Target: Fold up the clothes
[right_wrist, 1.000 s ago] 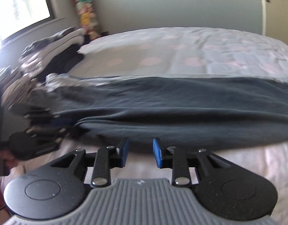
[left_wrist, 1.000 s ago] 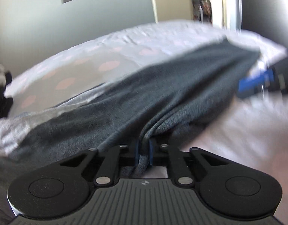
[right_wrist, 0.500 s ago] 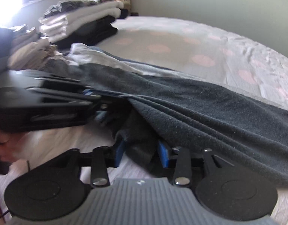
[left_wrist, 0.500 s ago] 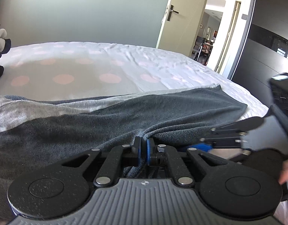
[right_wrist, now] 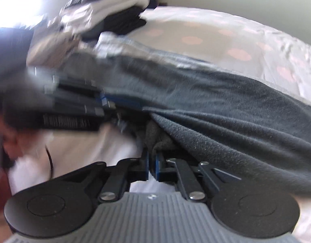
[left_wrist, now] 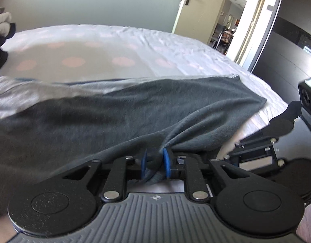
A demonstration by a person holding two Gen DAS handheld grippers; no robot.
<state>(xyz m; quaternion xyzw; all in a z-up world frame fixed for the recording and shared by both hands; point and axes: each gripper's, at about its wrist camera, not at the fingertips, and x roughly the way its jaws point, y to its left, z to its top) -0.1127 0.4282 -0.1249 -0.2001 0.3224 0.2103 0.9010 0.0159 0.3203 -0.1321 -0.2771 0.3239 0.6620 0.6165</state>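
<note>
A dark grey fleece garment [left_wrist: 135, 113] lies stretched across the near edge of the bed, with a light grey part [left_wrist: 23, 95] at its left end. My left gripper [left_wrist: 154, 166] has its blue pads slightly apart with a bunched fold of the garment's near hem between them. My right gripper [right_wrist: 152, 167] is shut on the same hem close by, and the garment [right_wrist: 226, 109] drapes up and to the right from it. The right gripper's body shows at the right of the left wrist view [left_wrist: 277, 141].
The bed [left_wrist: 119, 46] has a white sheet with pink dots. A stack of folded clothes [right_wrist: 107, 14] sits at the bed's far left corner. An open door [left_wrist: 196, 10] and a dark wardrobe [left_wrist: 293, 40] stand to the right.
My right gripper has closed on the garment's hem beside the left one. My left gripper's pads have parted a little around the fold. Both cameras have shifted.
</note>
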